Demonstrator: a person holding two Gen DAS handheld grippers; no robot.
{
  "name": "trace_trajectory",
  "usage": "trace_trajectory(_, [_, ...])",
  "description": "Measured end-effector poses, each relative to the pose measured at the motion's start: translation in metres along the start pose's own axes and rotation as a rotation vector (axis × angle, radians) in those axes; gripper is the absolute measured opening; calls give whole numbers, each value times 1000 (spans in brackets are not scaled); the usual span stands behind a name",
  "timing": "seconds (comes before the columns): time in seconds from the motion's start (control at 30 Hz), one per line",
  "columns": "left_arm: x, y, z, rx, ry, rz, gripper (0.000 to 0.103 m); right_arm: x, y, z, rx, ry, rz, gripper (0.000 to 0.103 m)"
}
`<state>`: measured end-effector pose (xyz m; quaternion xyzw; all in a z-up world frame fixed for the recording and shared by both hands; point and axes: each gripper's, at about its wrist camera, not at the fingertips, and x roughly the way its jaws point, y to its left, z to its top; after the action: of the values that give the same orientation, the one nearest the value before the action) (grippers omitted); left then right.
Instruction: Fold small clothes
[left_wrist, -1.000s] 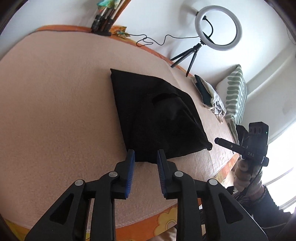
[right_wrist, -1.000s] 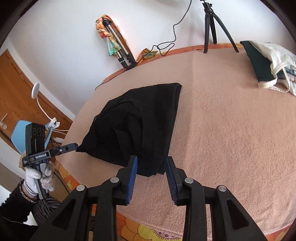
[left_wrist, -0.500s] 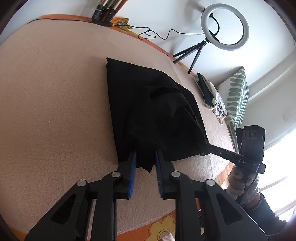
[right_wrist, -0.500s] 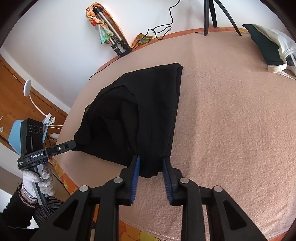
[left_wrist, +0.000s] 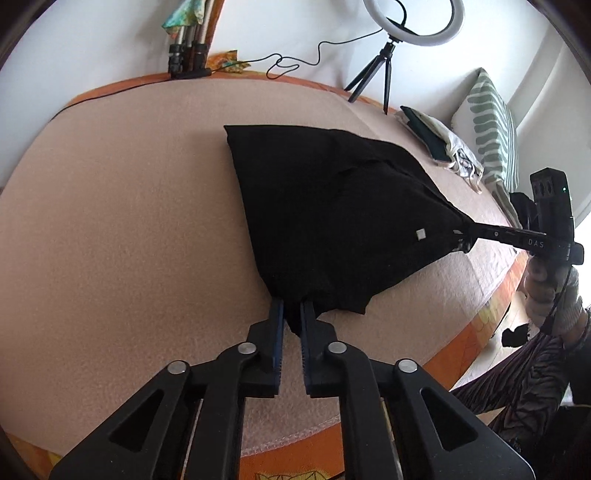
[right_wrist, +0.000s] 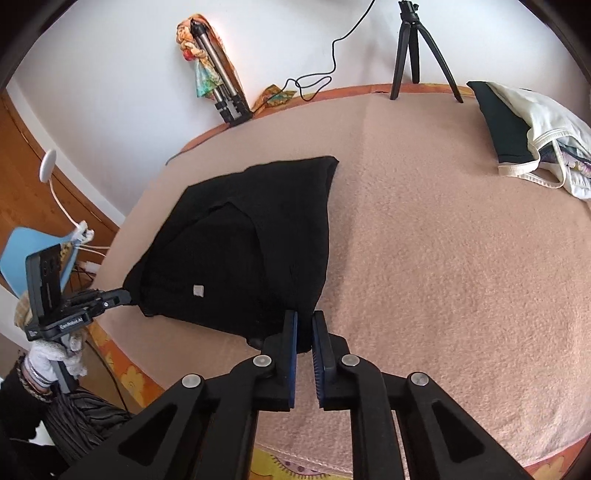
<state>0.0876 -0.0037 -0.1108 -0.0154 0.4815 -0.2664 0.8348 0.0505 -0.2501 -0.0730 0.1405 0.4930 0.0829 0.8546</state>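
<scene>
On the bed, hand-held grippers now pinch the garment.

Black left claw and right claw with blue ribbed pads, silver pivot screws; white knit glove, beaded bracelets, striped dark sleeve.

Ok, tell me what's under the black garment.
The black garment lies on the pink blanket, with both near corners pinched by the left gripper and right gripper. Anything else beneath it is covered by the cloth.
</scene>
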Motion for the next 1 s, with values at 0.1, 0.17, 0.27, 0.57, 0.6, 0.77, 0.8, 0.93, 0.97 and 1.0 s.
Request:
trace_trajectory(0.1, [-12, -2, 4, 9, -37, 27, 13, -3, 5, 1, -15, -4, 47, 20])
trace_trajectory(0.17, [-25, -2, 11, 3, -88, 16, 13, -9, 12, 2, -43, -25, 36, 21])
trace_trajectory(0.27, [-32, -7, 26, -7, -134, -19, 13, -5, 13, 5, -55, -23, 3, 24])
trace_trajectory(0.57, [23, -35, 65, 92, -59, -75, 18, 15, 32, -9, -143, 75, 2, 10])
trace_trajectory(0.6, [31, -36, 65, 106, -28, -84, 18, 14, 32, -10, -151, 75, -2, 10])
trace_trajectory(0.77, [41, -44, 45, 213, 62, -108, 18, -4, 18, -1, -126, 23, 35, 26])
trace_trajectory(0.8, [37, -47, 42, 240, 74, -93, 18, -11, 13, 6, -113, -8, 48, 26])
trace_trajectory(0.93, [14, -37, 42, 197, 43, -114, 18, -19, -8, 36, -22, -87, 115, 28])
trace_trajectory(0.97, [10, -32, 46, 174, 25, -118, 19, -17, -13, 43, 1, -95, 129, 28])
trace_trajectory(1.0, [6, -26, 51, 142, 3, -117, 20, -13, -18, 52, 24, -101, 137, 28])
